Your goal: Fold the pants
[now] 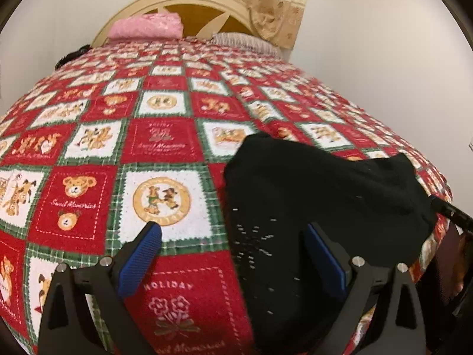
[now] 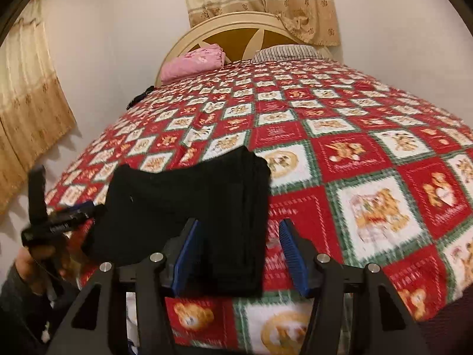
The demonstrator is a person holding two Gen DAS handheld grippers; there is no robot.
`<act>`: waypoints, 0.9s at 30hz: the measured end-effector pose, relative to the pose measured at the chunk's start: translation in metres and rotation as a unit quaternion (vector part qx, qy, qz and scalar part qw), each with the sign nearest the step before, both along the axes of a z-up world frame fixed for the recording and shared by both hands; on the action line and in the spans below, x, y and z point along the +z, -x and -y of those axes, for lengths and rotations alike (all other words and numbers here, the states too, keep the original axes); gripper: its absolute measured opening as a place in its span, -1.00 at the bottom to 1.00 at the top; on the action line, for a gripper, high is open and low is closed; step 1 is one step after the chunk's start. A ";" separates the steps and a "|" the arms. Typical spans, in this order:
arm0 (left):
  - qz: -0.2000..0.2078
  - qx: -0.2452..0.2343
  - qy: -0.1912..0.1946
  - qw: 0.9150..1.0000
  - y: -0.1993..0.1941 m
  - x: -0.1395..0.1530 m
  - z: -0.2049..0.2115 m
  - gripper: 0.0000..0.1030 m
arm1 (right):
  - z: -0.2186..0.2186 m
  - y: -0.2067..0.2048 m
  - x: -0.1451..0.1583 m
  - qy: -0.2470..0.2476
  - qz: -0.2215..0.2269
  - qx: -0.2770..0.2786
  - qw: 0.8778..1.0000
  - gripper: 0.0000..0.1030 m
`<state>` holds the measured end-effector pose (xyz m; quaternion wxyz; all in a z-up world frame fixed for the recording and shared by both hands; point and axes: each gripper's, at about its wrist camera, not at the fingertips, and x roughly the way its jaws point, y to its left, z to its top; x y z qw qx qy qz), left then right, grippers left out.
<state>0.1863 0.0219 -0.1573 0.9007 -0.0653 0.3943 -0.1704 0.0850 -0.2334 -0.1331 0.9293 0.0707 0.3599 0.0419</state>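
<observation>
Both hand-held grippers, left [image 1: 233, 251] and right [image 2: 239, 254], gape empty over folded black pants [image 2: 189, 207] at the bed's [image 2: 369, 153] six o'clock edge.

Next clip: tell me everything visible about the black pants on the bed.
The black pants look already folded into a compact, roughly rectangular bundle of soft knit-like fabric, with layered edges along one side. They lie flat on the red, white and green checked bedspread near the foot of the bed. Both grippers are open around them, left gripper and right gripper; neither visibly grips them.
</observation>
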 end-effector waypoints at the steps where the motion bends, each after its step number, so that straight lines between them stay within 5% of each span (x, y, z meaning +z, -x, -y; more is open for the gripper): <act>1: -0.005 -0.002 0.004 1.000 -0.002 -0.002 0.000 0.92 | 0.000 -0.005 -0.001 -0.005 -0.002 0.003 1.000 0.11; 7: -0.011 -0.009 -0.015 1.000 -0.006 -0.005 0.009 0.92 | 0.013 -0.042 -0.028 -0.053 -0.043 -0.011 0.998 0.11; 27: -0.020 -0.036 -0.026 0.999 -0.015 -0.005 0.026 0.89 | 0.021 -0.054 -0.044 -0.102 0.000 0.010 0.995 0.01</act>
